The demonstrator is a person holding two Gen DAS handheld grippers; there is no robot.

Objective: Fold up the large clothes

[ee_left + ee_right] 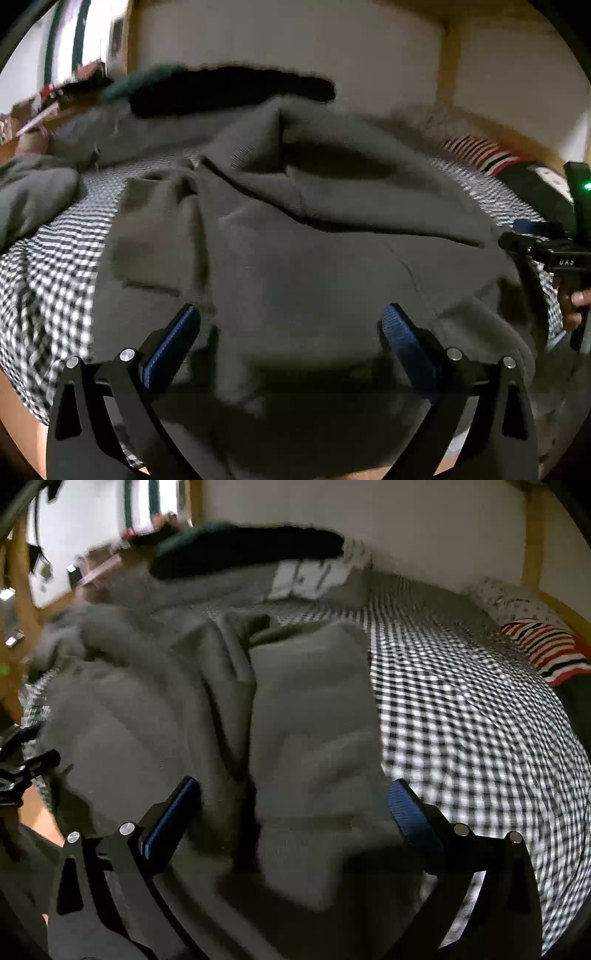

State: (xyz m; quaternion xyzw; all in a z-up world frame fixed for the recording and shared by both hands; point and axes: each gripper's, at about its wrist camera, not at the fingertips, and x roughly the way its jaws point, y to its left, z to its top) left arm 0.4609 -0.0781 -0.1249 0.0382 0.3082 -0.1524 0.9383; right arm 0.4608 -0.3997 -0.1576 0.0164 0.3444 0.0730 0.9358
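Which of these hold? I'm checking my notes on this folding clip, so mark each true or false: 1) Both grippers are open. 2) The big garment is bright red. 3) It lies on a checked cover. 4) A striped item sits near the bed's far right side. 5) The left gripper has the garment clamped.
1) True: the left gripper and right gripper both show their fingers spread wide.
2) False: the garment is dull grey-green.
3) True: a black-and-white checked cover lies under it.
4) True: a red, white and black striped item lies there.
5) False: its fingers stand apart, with the cloth between them unclamped.
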